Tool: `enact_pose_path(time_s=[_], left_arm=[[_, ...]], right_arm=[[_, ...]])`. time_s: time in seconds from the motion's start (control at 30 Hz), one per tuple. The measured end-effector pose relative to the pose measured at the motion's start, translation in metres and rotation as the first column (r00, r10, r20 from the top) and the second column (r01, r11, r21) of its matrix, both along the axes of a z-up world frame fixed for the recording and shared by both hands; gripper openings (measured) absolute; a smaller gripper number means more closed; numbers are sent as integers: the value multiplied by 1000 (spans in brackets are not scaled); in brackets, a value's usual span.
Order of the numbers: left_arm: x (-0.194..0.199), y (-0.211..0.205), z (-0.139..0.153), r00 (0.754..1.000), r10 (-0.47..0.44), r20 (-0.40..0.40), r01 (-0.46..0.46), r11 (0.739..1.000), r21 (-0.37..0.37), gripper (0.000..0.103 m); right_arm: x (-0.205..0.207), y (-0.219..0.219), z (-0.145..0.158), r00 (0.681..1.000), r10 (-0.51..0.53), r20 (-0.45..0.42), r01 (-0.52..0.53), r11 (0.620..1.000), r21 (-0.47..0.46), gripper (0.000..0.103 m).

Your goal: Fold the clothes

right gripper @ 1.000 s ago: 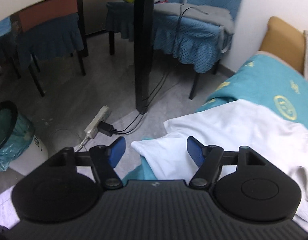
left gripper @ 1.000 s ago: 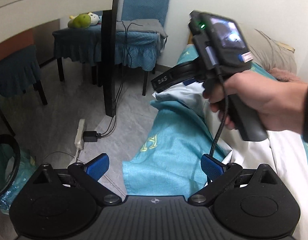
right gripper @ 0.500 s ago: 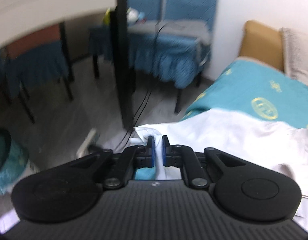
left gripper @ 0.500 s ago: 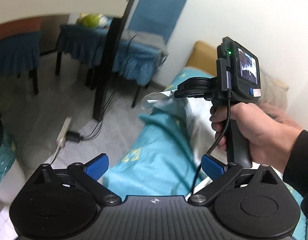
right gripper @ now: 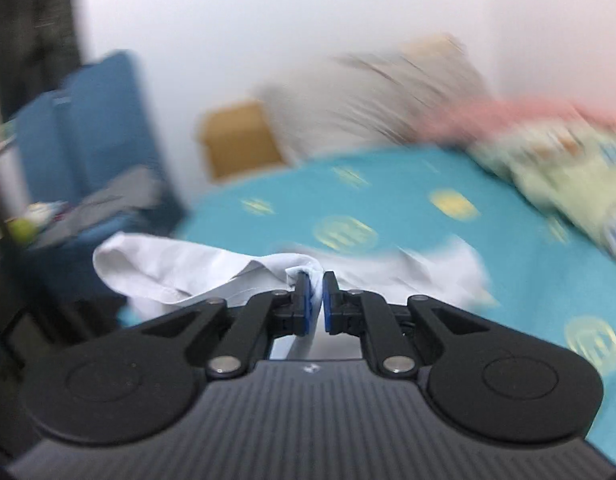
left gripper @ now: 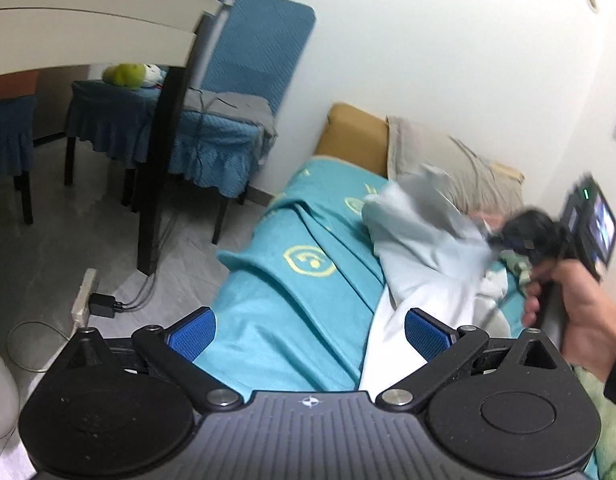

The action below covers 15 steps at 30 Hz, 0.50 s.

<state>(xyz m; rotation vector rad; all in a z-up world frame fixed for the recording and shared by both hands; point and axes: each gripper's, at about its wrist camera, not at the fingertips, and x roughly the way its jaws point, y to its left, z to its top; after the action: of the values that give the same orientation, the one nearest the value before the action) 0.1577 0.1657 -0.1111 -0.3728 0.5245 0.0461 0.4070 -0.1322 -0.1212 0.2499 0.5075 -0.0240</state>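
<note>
A white garment lies on a teal bedspread. In the left wrist view my left gripper is open and empty, low over the bed's near edge, with the garment by its right finger. My right gripper is shut on a corner of the white garment and lifts it over the bed; the cloth trails to the left of the fingers. In the left wrist view the right gripper shows blurred at the far right, held in a hand, with the cloth pulled up toward it.
A beige pillow and a tan headboard are at the head of the bed. A patterned quilt lies at the right. Blue-covered chairs, a dark table leg and a power strip are on the floor to the left.
My right gripper closed on the garment's corner at the bed edge, then swung it up and to the right over the bed. My left gripper stayed open and turned toward the bed.
</note>
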Motion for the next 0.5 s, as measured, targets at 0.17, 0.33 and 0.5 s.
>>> enact_pose_path(time_s=[0.17,0.33,0.5], left_arm=[[11,-17,-9,998,-55,-30,56,998,30,102],[15,-31,-17,995,-82,-54,84,996,41,102],[19,-40,-25,993,-83,-82,88,995,57,102]], right_arm=[[-11,-54,-49,987,-26,-158,36,998,61,22],[-33,-59,-55,994,88,-73,-86,996,24,81],[-10,-33,-40,981,195,-4,-195,976,-94,80]])
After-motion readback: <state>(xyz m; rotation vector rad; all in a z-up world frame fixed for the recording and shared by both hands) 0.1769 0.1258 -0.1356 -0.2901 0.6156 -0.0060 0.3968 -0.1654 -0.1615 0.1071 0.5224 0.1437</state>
